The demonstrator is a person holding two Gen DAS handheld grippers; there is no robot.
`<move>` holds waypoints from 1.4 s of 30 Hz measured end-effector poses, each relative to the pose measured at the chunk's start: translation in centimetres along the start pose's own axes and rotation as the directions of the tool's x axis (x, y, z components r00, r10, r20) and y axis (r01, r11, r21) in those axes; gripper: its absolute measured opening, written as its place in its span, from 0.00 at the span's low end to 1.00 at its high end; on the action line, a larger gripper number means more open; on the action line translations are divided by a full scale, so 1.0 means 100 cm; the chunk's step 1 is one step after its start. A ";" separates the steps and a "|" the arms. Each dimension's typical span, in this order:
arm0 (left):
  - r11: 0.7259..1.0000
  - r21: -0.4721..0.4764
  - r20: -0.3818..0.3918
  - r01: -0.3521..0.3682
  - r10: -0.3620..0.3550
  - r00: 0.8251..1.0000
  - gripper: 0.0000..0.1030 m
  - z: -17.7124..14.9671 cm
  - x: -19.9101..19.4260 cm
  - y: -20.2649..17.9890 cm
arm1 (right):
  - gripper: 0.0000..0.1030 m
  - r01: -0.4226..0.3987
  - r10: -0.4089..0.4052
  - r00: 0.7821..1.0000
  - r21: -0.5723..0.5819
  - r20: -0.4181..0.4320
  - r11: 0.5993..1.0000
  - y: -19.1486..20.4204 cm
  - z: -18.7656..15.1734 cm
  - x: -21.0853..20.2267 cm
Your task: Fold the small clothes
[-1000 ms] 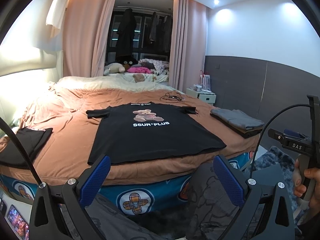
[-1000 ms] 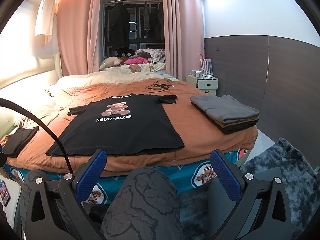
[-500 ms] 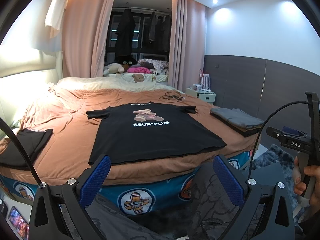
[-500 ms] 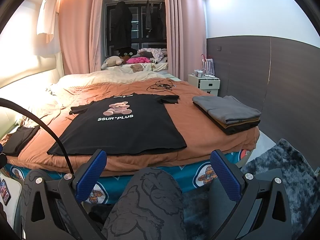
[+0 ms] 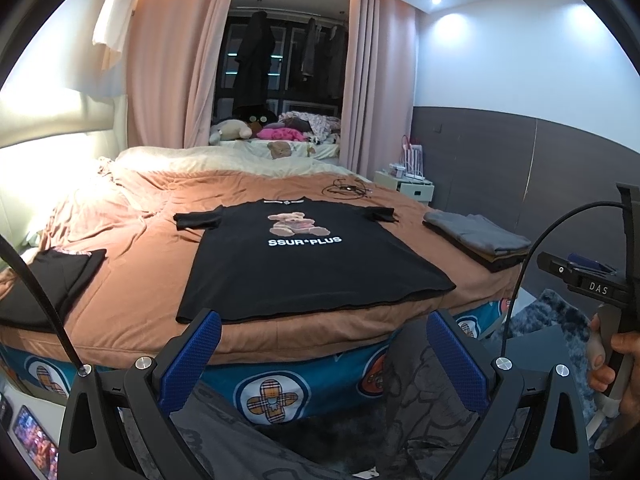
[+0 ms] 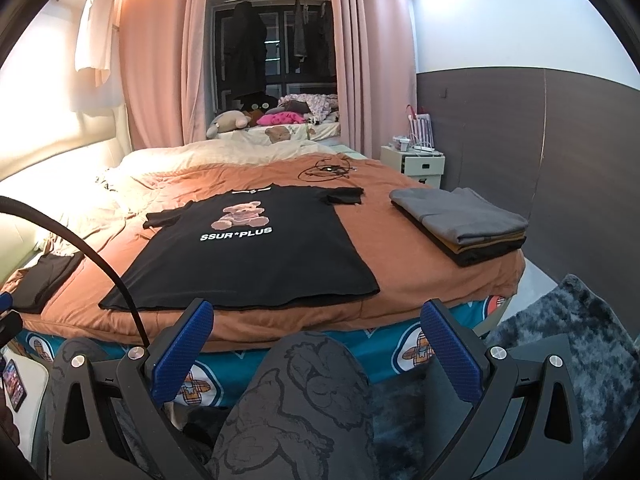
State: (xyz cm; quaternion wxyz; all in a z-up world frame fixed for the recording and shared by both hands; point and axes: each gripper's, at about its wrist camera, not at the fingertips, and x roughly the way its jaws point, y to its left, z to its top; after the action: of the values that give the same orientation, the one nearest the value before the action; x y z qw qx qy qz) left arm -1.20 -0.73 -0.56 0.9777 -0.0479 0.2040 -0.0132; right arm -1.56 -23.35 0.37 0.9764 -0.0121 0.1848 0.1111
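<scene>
Both handheld tools are matte black frames with silver screws, and each left gripper (image 5: 323,354) and right gripper (image 6: 317,344) finger carries a textured blue pad. A black cable (image 6: 100,256) arcs off one; grey trousers (image 6: 296,408) show a dark cartoon print.

The left gripper (image 5: 323,354) was held low and level, its blue-padded fingers (image 5: 191,360) spread wide with nothing between them. The right gripper (image 6: 316,350) sat in much the same pose, jaws wide and empty, just above the person's knee (image 6: 304,396) (clad in grey patterned trousers). In the left wrist view, the right hand (image 5: 614,354) showed at the far right edge, fingers curled round the handle of its gripper, held upright.
</scene>
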 end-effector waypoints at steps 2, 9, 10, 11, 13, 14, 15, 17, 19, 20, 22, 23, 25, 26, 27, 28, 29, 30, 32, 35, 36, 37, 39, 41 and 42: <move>1.000 0.008 -0.007 -0.003 0.003 1.000 1.00 0.000 0.001 -0.002 | 1.00 0.001 -0.001 1.000 -0.004 0.004 1.000 -0.001 0.000 -0.001; 1.000 0.023 -0.003 0.011 -0.011 1.000 1.00 0.004 0.006 -0.003 | 1.00 0.020 -0.020 1.000 0.005 -0.001 1.000 -0.003 0.005 0.004; 1.000 0.019 -0.009 0.015 -0.014 1.000 1.00 0.004 0.009 -0.002 | 1.00 0.022 -0.022 1.000 0.004 -0.001 1.000 -0.002 0.005 0.006; 1.000 0.019 -0.012 0.013 -0.013 1.000 1.00 0.004 0.010 -0.001 | 1.00 0.021 -0.021 1.000 0.005 0.001 1.000 -0.001 0.005 0.007; 1.000 0.020 -0.015 0.005 -0.005 1.000 1.00 0.005 0.014 0.000 | 1.00 0.018 -0.018 1.000 0.005 0.001 1.000 0.001 0.007 0.011; 1.000 0.018 -0.019 0.001 -0.001 1.000 1.00 0.005 0.016 0.002 | 1.00 0.018 -0.018 1.000 0.006 0.000 1.000 0.001 0.008 0.013; 1.000 0.016 -0.021 0.002 -0.001 1.000 1.00 0.006 0.018 0.003 | 1.00 0.016 -0.016 1.000 0.009 -0.002 1.000 0.002 0.009 0.016; 1.000 0.020 -0.027 -0.003 0.004 1.000 1.00 0.010 0.023 0.006 | 1.00 0.008 -0.008 1.000 0.015 -0.003 1.000 0.002 0.012 0.022; 1.000 0.026 -0.033 -0.005 0.006 0.999 1.00 0.016 0.029 0.009 | 1.00 0.010 -0.010 1.000 0.025 -0.012 1.000 0.004 0.015 0.031; 1.000 0.028 -0.033 -0.006 0.007 0.999 1.00 0.018 0.032 0.009 | 1.00 0.008 -0.007 1.000 0.029 -0.020 1.000 0.004 0.016 0.035; 0.999 0.031 -0.032 -0.008 0.009 0.999 1.00 0.021 0.039 0.012 | 1.00 0.006 -0.005 0.999 0.029 -0.032 1.000 0.006 0.019 0.044; 0.999 0.031 -0.032 -0.009 0.010 0.999 1.00 0.023 0.042 0.015 | 1.00 0.008 -0.007 0.999 0.026 -0.035 1.000 0.008 0.021 0.049; 0.999 0.031 -0.038 -0.012 0.013 0.999 1.00 0.026 0.052 0.022 | 1.00 0.011 -0.011 0.999 0.024 -0.032 1.000 0.011 0.026 0.058; 0.999 0.032 -0.042 -0.016 0.017 0.999 1.00 0.029 0.059 0.025 | 1.00 0.013 -0.012 0.999 0.021 -0.036 1.000 0.012 0.029 0.065; 0.999 0.030 -0.048 -0.020 0.022 0.999 1.00 0.031 0.065 0.029 | 1.00 0.011 -0.010 0.999 0.019 -0.048 1.000 0.014 0.032 0.072; 0.999 0.027 -0.053 -0.024 0.025 0.998 1.00 0.032 0.069 0.031 | 1.00 0.006 -0.005 0.998 0.019 -0.057 1.000 0.016 0.036 0.078; 0.999 0.021 -0.058 -0.023 0.024 0.998 1.00 0.034 0.075 0.035 | 1.00 -0.001 0.002 0.998 0.020 -0.062 1.000 0.018 0.039 0.083; 1.000 0.016 -0.060 -0.024 0.025 0.998 1.00 0.036 0.080 0.040 | 1.00 -0.004 0.005 0.998 0.019 -0.064 1.000 0.019 0.042 0.087; 0.999 0.000 -0.075 -0.032 0.032 0.997 1.00 0.040 0.093 0.049 | 1.00 -0.003 0.004 0.998 0.019 -0.065 1.000 0.019 0.047 0.096; 0.999 -0.015 -0.106 -0.031 0.029 0.994 1.00 0.046 0.112 0.062 | 1.00 -0.025 0.027 0.996 0.030 -0.079 0.999 0.023 0.058 0.111; 0.999 -0.016 -0.112 -0.034 0.033 0.993 1.00 0.048 0.118 0.066 | 1.00 -0.033 0.036 0.996 0.029 -0.087 0.999 0.025 0.063 0.118; 0.999 -0.017 -0.116 -0.035 0.033 0.993 1.00 0.050 0.124 0.071 | 1.00 -0.038 0.040 0.995 0.026 -0.092 0.999 0.026 0.066 0.124; 0.999 -0.021 -0.127 -0.042 0.039 0.991 1.00 0.054 0.138 0.082 | 1.00 -0.050 0.051 0.994 0.019 -0.095 0.999 0.028 0.074 0.136; 0.999 -0.023 -0.133 -0.049 0.046 0.990 0.99 0.058 0.151 0.092 | 1.00 -0.054 0.055 0.994 0.013 -0.098 0.998 0.031 0.081 0.148; 0.998 -0.025 -0.137 -0.050 0.047 0.990 0.98 0.060 0.156 0.097 | 1.00 -0.055 0.056 0.993 0.011 -0.103 0.998 0.032 0.084 0.156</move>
State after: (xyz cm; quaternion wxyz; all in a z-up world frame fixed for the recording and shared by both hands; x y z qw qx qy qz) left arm 15.55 8.73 -2.28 0.9608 -0.0557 0.2716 0.0102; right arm 14.90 -16.36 2.62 0.9621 -0.0087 0.2356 0.1368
